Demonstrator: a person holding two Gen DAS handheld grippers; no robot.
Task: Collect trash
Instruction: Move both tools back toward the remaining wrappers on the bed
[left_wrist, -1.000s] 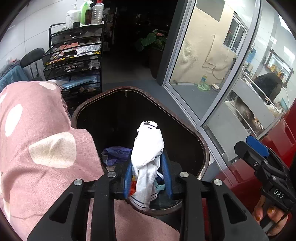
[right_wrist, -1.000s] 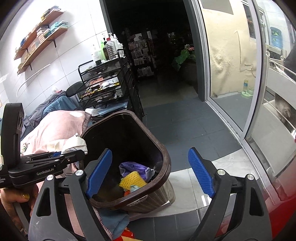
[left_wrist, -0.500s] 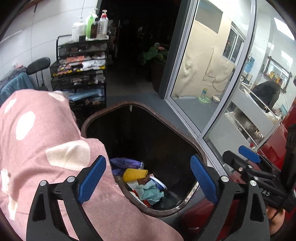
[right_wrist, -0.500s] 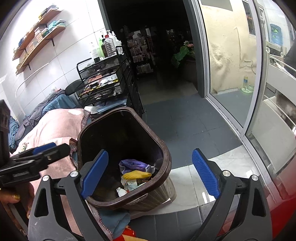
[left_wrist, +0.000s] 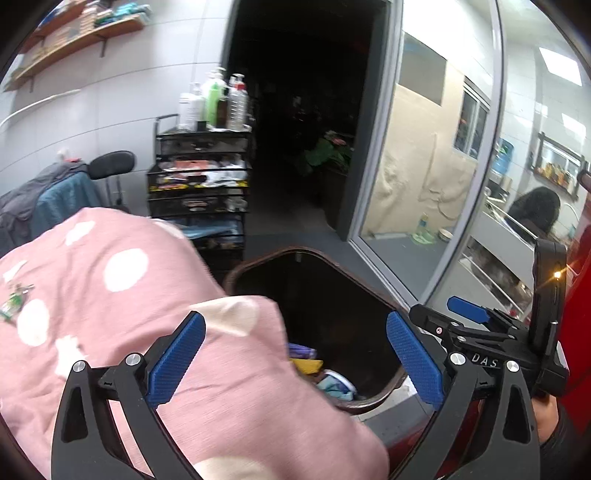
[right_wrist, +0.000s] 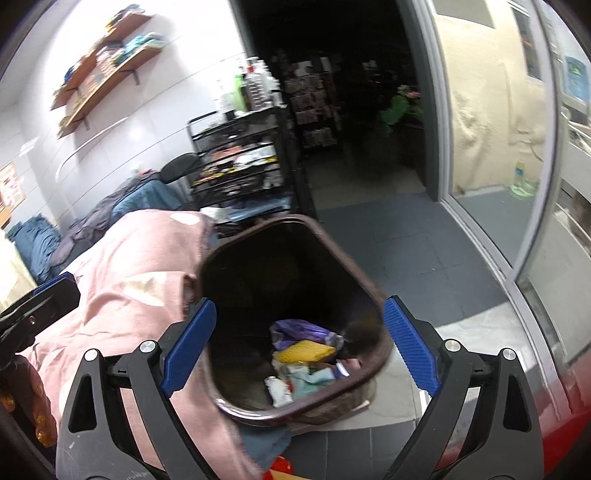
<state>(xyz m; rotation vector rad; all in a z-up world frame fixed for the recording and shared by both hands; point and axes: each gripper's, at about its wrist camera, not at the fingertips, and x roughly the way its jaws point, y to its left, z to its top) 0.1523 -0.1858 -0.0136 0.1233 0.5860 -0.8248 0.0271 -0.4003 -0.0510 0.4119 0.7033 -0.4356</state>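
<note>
A dark brown trash bin (right_wrist: 373, 295) stands on the floor beside a pink spotted blanket (right_wrist: 129, 295). It holds a pile of trash (right_wrist: 306, 362): purple, yellow, white and teal pieces. My right gripper (right_wrist: 299, 339) is open and empty, above the bin's near rim. My left gripper (left_wrist: 293, 350) is open and empty, above the blanket's edge (left_wrist: 147, 295) and the bin (left_wrist: 255, 266). Part of the trash (left_wrist: 332, 384) shows there. The right gripper's body (left_wrist: 480, 343) shows at the right of the left wrist view.
A black wire cart (left_wrist: 199, 192) with bottles on top stands behind the bin. A glass sliding door (left_wrist: 424, 184) is on the right. A red surface (right_wrist: 569, 424) lies at the lower right. A small green object (left_wrist: 13, 299) lies on the blanket.
My left gripper opened and dropped the white crumpled wrapper into the bin, then pulled up and left over the blanket. The right gripper stayed open and shifted slightly closer over the bin.
</note>
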